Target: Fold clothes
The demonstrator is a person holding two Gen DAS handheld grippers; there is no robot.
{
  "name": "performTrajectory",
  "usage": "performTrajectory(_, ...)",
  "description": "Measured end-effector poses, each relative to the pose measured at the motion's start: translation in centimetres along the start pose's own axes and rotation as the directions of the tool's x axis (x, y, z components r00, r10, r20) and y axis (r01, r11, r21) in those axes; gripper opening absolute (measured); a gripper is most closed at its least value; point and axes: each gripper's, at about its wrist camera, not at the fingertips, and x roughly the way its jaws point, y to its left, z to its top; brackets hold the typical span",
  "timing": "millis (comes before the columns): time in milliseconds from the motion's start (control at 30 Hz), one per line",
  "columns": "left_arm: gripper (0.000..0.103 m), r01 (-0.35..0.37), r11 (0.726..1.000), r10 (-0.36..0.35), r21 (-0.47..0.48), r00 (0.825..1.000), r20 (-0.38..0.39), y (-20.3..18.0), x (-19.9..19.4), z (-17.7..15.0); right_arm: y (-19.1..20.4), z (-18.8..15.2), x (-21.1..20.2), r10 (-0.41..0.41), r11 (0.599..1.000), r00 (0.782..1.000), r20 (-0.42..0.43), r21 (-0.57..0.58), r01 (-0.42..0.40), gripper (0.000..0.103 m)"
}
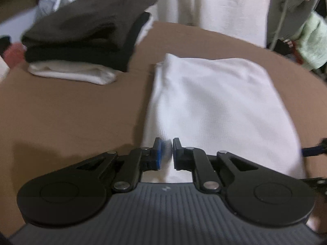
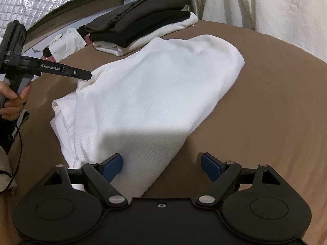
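While left gripper (image 1: 171,150) fingers pinch white garment (image 2: 155,94), right gripper (image 2: 161,164) fingers spread; garment lies diagonal.

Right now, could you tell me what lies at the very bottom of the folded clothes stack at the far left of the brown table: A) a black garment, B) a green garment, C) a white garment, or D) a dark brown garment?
C: a white folded garment lies under the black folded garment and the dark brown folded garment.
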Motion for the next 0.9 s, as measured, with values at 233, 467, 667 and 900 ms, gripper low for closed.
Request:
performTrajectory(233, 0.020, -0.014, 1.000, 0.015, 0.028, 0.999, -0.050, 0.5, 1.1, -0.7, 0.0, -0.5, -0.4, -0.007, 1.000, 1.000, 0.005, 0.008, 0.007, 0.088)
performTrajectory(467, 0.007, 0.037, 0.999, -0.040, 0.034, 0.996, 0.078, -0.8, -1.5, 0.4, -0.3, -0.5, -0.6, 0.008, 0.999, 1.000, 0.003, 0.034, -0.008, 0.089)
performTrajectory(667, 0.007, 0.104, 0.962, -0.078, -0.254, 0.991, 0.110, 3.9, -4.9, -0.7, -0.6, -0.3, -0.9, 0.026, 0.998, 1.000, -0.003, 0.059, -0.026, 0.089)
performTrajectory(900, 0.017, 0.014, 0.917, -0.092, -0.400, 0.980, -0.176, 6.5, 0.3, -3.6, -1.7, -0.2, -0.7, 0.054, 0.991, 0.998, -0.012, 0.121, -0.052, 0.089)
